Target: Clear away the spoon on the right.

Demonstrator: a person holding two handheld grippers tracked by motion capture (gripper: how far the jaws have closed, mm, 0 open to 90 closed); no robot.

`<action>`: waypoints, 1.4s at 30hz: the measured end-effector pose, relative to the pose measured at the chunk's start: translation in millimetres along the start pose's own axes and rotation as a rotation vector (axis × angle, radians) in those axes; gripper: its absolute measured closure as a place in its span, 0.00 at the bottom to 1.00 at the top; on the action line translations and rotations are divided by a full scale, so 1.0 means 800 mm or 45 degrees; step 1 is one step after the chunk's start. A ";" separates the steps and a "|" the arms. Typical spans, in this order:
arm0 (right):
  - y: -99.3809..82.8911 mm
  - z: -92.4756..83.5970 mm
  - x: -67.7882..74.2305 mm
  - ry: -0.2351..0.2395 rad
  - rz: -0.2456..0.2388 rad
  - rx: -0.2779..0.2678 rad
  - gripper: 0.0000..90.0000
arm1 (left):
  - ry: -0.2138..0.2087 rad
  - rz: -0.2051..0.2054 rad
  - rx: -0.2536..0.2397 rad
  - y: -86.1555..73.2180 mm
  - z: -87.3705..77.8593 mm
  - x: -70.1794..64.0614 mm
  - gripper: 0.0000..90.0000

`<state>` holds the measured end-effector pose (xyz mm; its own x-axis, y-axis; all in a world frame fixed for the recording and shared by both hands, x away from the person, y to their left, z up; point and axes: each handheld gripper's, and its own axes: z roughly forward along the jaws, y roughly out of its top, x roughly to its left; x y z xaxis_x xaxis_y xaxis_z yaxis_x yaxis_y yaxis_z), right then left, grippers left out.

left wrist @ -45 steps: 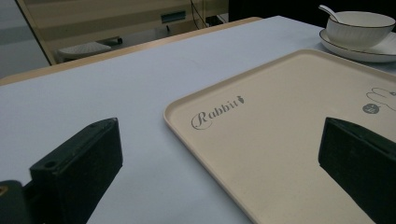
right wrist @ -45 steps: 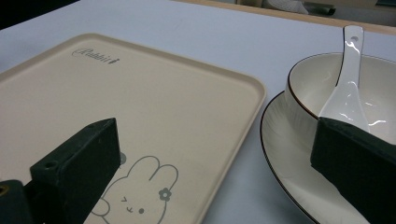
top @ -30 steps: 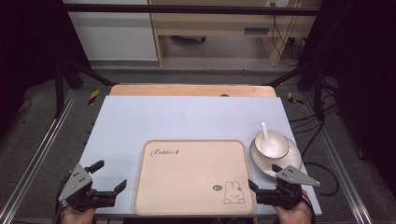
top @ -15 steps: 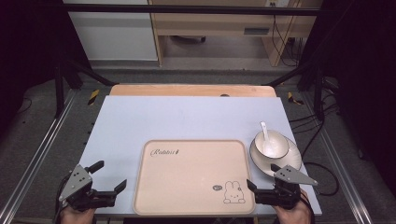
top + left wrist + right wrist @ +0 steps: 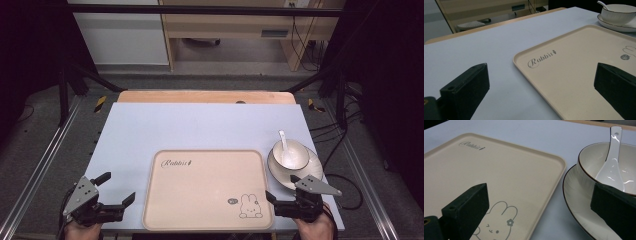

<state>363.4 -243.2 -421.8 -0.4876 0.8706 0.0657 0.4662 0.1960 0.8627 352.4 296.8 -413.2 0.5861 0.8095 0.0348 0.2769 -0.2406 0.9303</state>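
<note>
High view, layout: we see the cream tray [image 5: 208, 189] at the near middle of the tabletop [image 5: 200, 125], and at its 3 o'clock the bowl [image 5: 290, 155] on its saucer [image 5: 313, 172], just beside the tray's rim.
High view, tools: our left tool [image 5: 118, 189] hovers at the tray's 9 o'clock with its jaws spread wide; our right tool [image 5: 280, 192] sits at the saucer's 6 o'clock, jaws also wide, nothing held.
Left gripper view, tray: the tray [image 5: 574, 72] lies flat between the jaws; it looks stiff, light and smooth, so we judge its raised rim the place to pinch.
Left gripper view, far corner: bowl [image 5: 616, 13] and saucer [image 5: 624, 26] at 1 o'clock, well apart from this tool.
Right gripper view, bowl: the bowl [image 5: 586, 170] looks glazed, so probably slippery, hard and breakable; a spoon [image 5: 611, 162] leans loose inside, handle toward 12 o'clock.
Right gripper view, hold: we would grip the saucer [image 5: 576, 202] by its near rim and keep it level, as bowl and spoon may slide; how heavy the stack is we cannot tell from here.
</note>
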 end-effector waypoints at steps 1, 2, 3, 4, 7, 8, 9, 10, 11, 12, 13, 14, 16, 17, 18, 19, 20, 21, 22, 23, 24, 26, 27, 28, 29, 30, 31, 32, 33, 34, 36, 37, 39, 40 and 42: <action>0.000 0.000 0.000 0.005 0.001 0.000 0.02 | 0.000 0.000 0.000 0.000 0.000 0.000 0.00; 0.001 0.000 0.000 0.006 0.006 0.000 0.02 | 0.000 0.001 0.000 0.000 0.000 0.000 0.00; 0.001 0.000 -0.001 0.006 0.006 0.000 0.03 | 0.000 0.000 0.000 0.000 0.000 0.000 0.00; 0.002 0.001 -0.001 0.009 0.008 0.000 0.03 | 0.001 0.000 0.001 0.000 0.000 0.000 0.00; 0.004 0.001 -0.002 0.012 0.012 -0.004 0.03 | 0.002 -0.002 0.001 0.000 0.000 0.000 0.00; 0.004 0.001 -0.002 0.012 0.012 -0.004 0.03 | 0.002 -0.002 0.001 0.000 0.000 0.000 0.00; 0.004 0.002 -0.002 0.012 0.008 -0.005 0.03 | 0.003 -0.002 0.001 0.000 0.000 0.000 0.00; 0.005 0.002 -0.003 0.010 0.006 -0.004 0.03 | 0.003 -0.001 0.000 0.000 0.000 0.000 0.00; 0.005 0.002 -0.004 0.007 0.008 -0.005 0.03 | 0.003 -0.001 0.000 0.000 0.000 0.000 0.00; 0.005 0.003 -0.004 0.006 0.011 -0.006 0.03 | 0.004 -0.001 -0.001 0.000 0.000 0.000 0.00; 0.006 0.003 -0.005 0.001 0.012 -0.009 0.04 | 0.004 -0.003 -0.003 0.000 -0.001 0.000 0.00; 0.007 0.003 -0.006 0.000 0.015 -0.012 0.04 | 0.005 -0.004 -0.005 0.000 -0.001 0.000 0.00; 0.007 0.003 -0.008 0.005 0.023 -0.018 0.05 | 0.007 -0.004 -0.008 0.000 -0.001 0.000 0.00; 0.008 0.003 -0.008 0.003 0.022 -0.019 0.05 | 0.007 -0.004 -0.007 0.000 -0.001 0.000 0.00; 0.008 0.003 -0.008 -0.003 0.017 -0.017 0.06 | 0.007 -0.004 -0.007 0.000 -0.001 0.000 0.00; 0.008 0.004 -0.009 -0.008 0.013 -0.018 0.06 | 0.007 -0.003 -0.007 0.000 -0.001 0.000 0.00; 0.008 0.004 -0.009 -0.013 0.012 -0.020 0.06 | 0.006 -0.002 -0.007 0.000 -0.001 -0.001 0.00; 0.009 0.004 -0.010 -0.013 0.014 -0.019 0.06 | 0.006 -0.001 -0.007 0.001 -0.001 -0.001 0.00; 0.009 0.004 -0.010 -0.015 0.015 -0.017 0.06 | 0.006 0.000 -0.007 0.001 -0.001 -0.001 0.00; 0.009 0.004 -0.010 -0.019 0.013 -0.020 0.06 | 0.006 0.000 -0.006 0.001 -0.001 -0.001 0.00; 0.010 0.004 -0.011 -0.017 0.015 -0.018 0.06 | 0.005 0.000 -0.006 0.001 -0.001 -0.001 0.00; 0.011 0.004 -0.012 -0.017 0.020 -0.018 0.07 | 0.006 0.001 -0.005 0.001 -0.001 -0.001 0.00; 0.011 0.004 -0.012 -0.020 0.023 -0.019 0.07 | 0.007 0.002 -0.005 0.001 -0.001 -0.001 0.00; 0.012 0.004 -0.015 -0.014 0.027 -0.016 0.08 | 0.007 0.002 -0.006 0.001 -0.001 -0.002 0.00; 0.012 0.004 -0.015 -0.014 0.027 -0.016 0.08 | 0.007 0.003 -0.006 0.001 -0.001 -0.002 0.00; 0.012 0.004 -0.016 -0.015 0.031 -0.015 0.08 | 0.007 0.004 -0.007 0.001 -0.001 -0.002 0.00; 0.013 0.004 -0.017 -0.015 0.032 -0.010 0.08 | 0.007 0.004 -0.007 0.001 -0.001 -0.002 0.00; 0.013 0.004 -0.018 -0.020 0.029 -0.006 0.08 | 0.007 0.004 -0.007 0.001 -0.001 -0.002 0.00; 0.014 0.005 -0.019 -0.026 0.030 -0.001 0.08 | 0.007 0.006 -0.008 0.001 -0.001 -0.002 0.00; 0.014 0.005 -0.020 -0.024 0.023 0.000 0.08 | 0.007 0.006 -0.009 0.001 -0.001 -0.002 0.00; 0.016 0.005 -0.021 -0.024 0.032 0.014 0.08 | 0.006 0.007 -0.008 0.001 -0.001 -0.002 0.00; 0.017 0.006 -0.022 -0.024 0.025 0.016 0.09 | 0.005 0.008 -0.006 0.001 -0.001 -0.002 0.00; 0.020 0.006 -0.022 -0.030 0.026 0.021 0.09 | 0.005 0.008 -0.006 0.001 -0.001 -0.002 0.00; 0.020 0.006 -0.023 -0.030 0.026 0.023 0.09 | 0.005 0.008 -0.006 0.001 -0.001 -0.003 0.00; 0.021 0.007 -0.024 -0.031 0.031 0.028 0.09 | 0.005 0.008 -0.006 0.001 -0.001 -0.003 0.00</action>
<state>384.9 -254.4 -411.1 -0.4581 0.8858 0.0742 0.4940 0.1843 0.8497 351.2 295.1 -412.2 0.5849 0.8100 0.0424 0.2697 -0.2435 0.9316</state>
